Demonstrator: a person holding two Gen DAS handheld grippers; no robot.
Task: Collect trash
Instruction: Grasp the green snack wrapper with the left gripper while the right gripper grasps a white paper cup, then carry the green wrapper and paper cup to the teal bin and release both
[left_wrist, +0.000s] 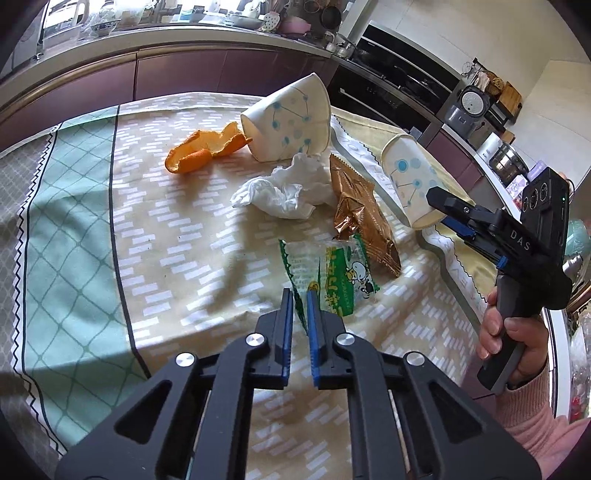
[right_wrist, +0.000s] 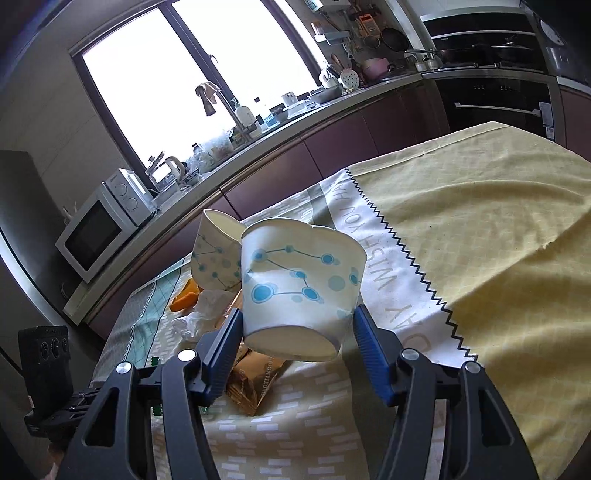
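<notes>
On the cloth-covered worktop (left_wrist: 177, 229), your left tool (left_wrist: 300, 295) is clamped on the near green wrapper (left_wrist: 332, 273); your right tool (right_wrist: 295, 325) grips the right-hand paper cup (right_wrist: 299, 284).

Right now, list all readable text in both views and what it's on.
"DAS": side of the right tool.
"WISH YOU HA", partly cut off: white band of the tablecloth.
Green snack wrapper: print too blurred to read.
Gold wrapper: lettering too blurred to read.
Oven sticker: too small.
</notes>
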